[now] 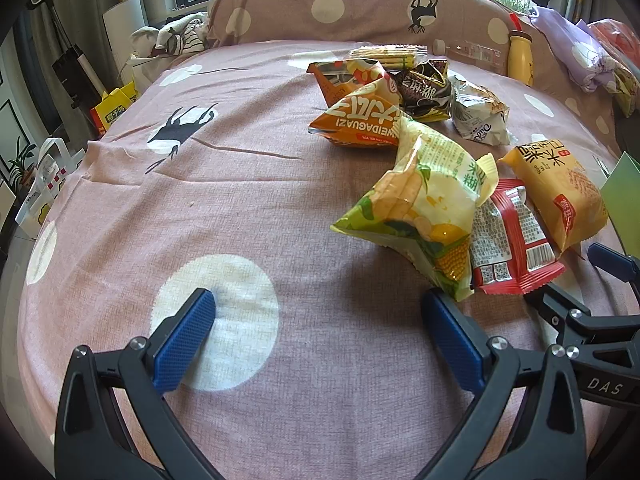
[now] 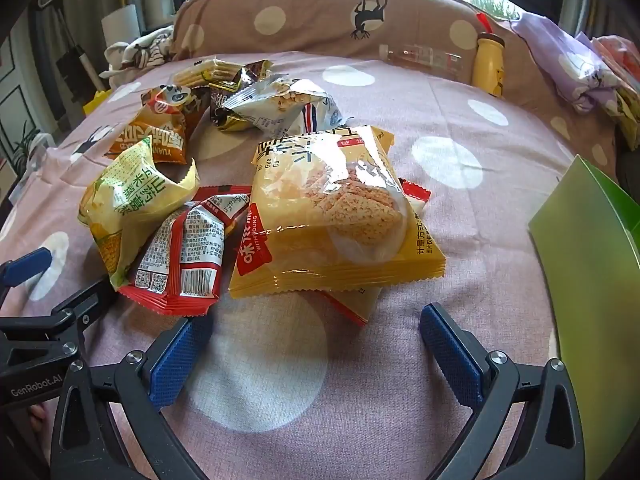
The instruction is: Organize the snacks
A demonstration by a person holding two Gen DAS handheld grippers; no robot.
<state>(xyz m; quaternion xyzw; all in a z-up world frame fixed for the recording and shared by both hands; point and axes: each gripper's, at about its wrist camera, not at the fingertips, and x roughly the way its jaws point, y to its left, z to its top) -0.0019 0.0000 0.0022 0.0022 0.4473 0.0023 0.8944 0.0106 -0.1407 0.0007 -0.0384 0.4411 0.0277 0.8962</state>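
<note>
I hold both blue-padded grippers, left gripper [image 1: 318, 334] and right gripper [image 2: 316, 344], wide and empty above crinkly foil snack packets [image 2: 336, 216] on the pink dotted cotton bedsheet [image 1: 240, 208].

Reads "WEIDAGUAZI" on the orange bag [image 1: 360, 120], far behind the yellow bag [image 2: 336, 216]. Reads "WITH YOUNG" in a red patch on that yellow bag, near corner. Reads "DAS" on the black right gripper [image 1: 568, 280], in the left wrist view. Reads "GenRobot.AI" on the black left gripper [image 2: 64, 280], left of the yellow bag.
</note>
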